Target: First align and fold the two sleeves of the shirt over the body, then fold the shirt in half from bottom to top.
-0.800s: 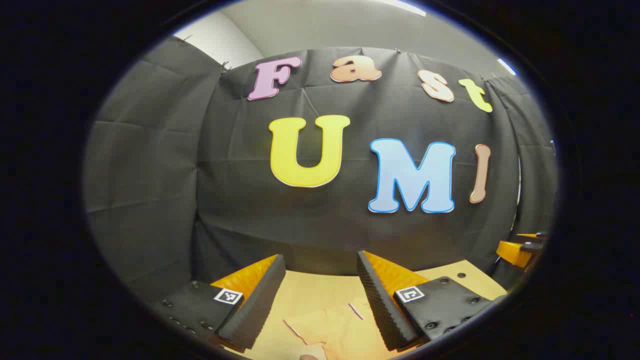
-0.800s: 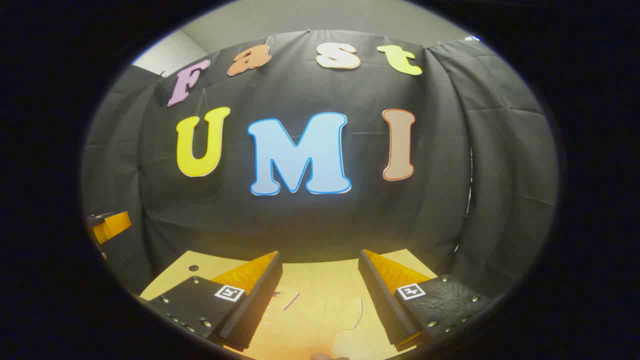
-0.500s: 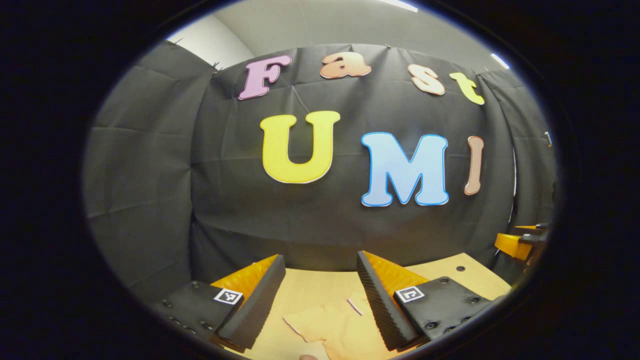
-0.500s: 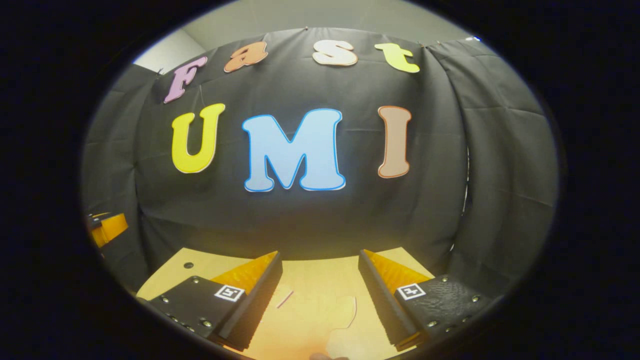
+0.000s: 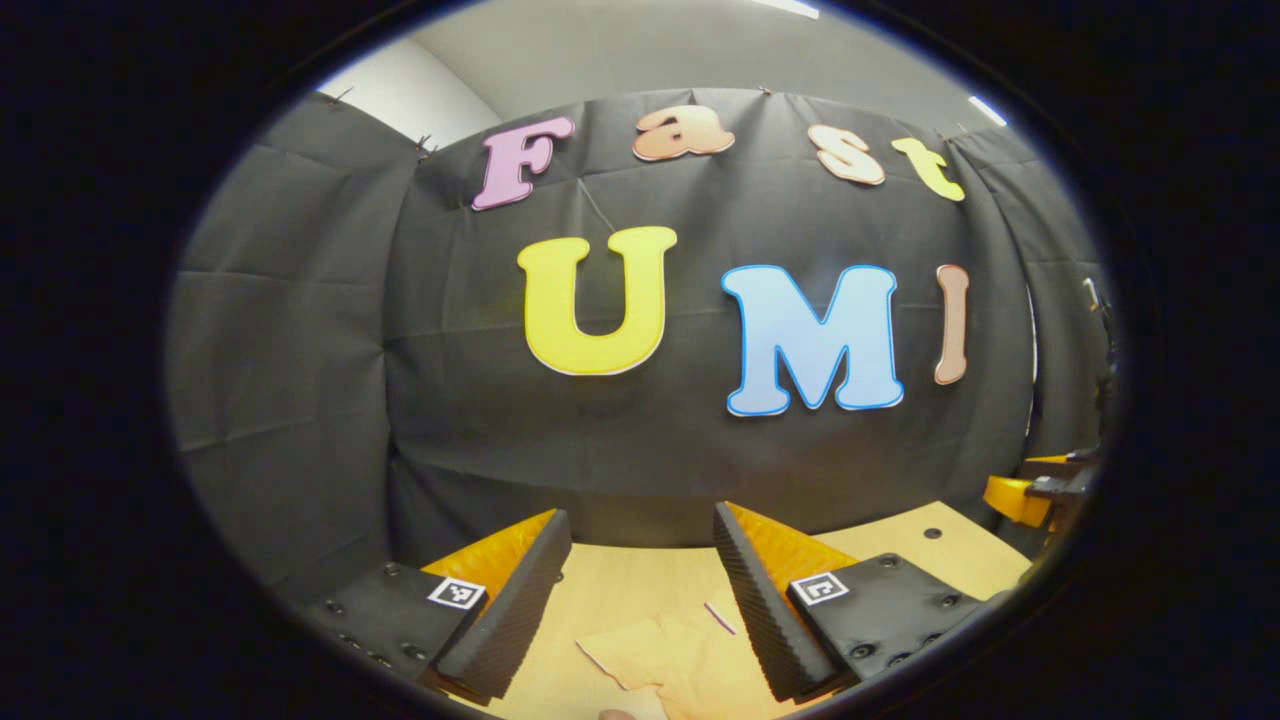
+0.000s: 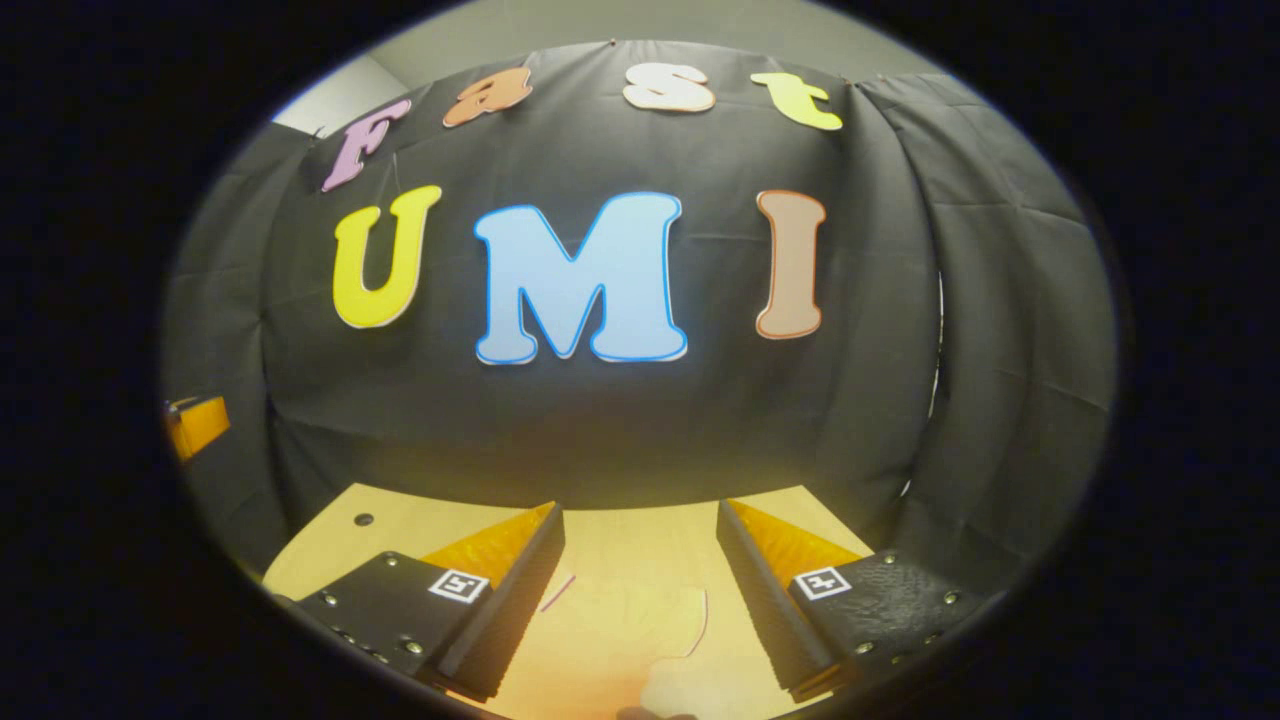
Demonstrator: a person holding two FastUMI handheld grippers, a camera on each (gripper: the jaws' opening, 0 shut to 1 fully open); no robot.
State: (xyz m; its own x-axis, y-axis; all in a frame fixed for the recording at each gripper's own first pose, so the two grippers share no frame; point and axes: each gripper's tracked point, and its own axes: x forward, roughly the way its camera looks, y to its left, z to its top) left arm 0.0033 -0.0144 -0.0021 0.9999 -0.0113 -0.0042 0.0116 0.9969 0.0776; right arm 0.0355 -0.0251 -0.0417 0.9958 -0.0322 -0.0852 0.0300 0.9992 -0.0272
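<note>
L gripper (image 5: 640,590) is held level above the bench (image 5: 900,545), camera looking fwd at the black cloth booth wall (image 5: 300,350); jaws stand wide apart, nothing between them, touching nothing. Through the gap, low down, lies the shirt (image 5: 680,660): pale tan fabric nearly the same tone as the wooden bench top, flat on it, w/ a thin dark edge line near the R finger; exact part of the garment can't be told. At the far R edge of the left gripper view, a bit of the other gripper pokes in, well apart. R gripper (image 6: 640,590) is held the same way, level over the bench (image 6: 400,520), jaws also wide, empty, no contact w/ cloth or bench. Between its fingers the shirt (image 6: 640,630) shows again as pale fabric lying flat, w/ a curved dark seam or hem line toward the R finger and a short dark line near the L finger. A small dark hole sits in the bench near its far L corner in the right gripper view, a similar one toward the far R in the left gripper view. At the L edge of the right gripper view a bit of the L gripper shows, well apart. Bottom edge of both views is blurred; can't tell what's there.
</note>
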